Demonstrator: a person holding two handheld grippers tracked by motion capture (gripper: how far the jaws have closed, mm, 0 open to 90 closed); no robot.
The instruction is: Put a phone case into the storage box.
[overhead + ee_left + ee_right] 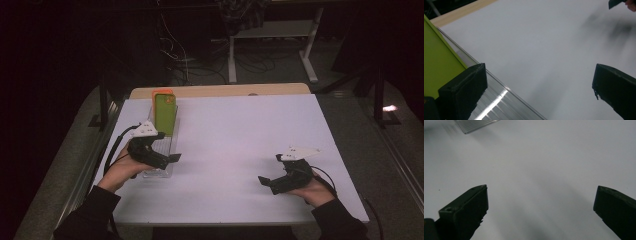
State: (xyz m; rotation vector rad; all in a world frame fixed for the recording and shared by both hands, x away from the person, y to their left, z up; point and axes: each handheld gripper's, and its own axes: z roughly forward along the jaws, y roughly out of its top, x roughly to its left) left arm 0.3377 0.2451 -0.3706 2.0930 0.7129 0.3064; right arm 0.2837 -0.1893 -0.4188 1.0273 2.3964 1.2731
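A: White table [240,150], dark room behind. Left gripper [167,159]?

B: Jaws wide apart, empty, over the near end of the clear tray [172,145].

A: Phone [165,112]?

B: Green, at the tray's far end, just beyond that gripper; long axis runs near to far.

A: Right gripper [265,181]?

B: Spread wide, empty, well apart at right. Left is nearer.

Clear ribbed plastic tray [499,100], glossy with highlights. Lime-green flat plastic case [165,112], matt, smooth. White table [240,145] top matt; pale wood strip [220,90] behind. Black tongs [540,207] rough-edged, dull.
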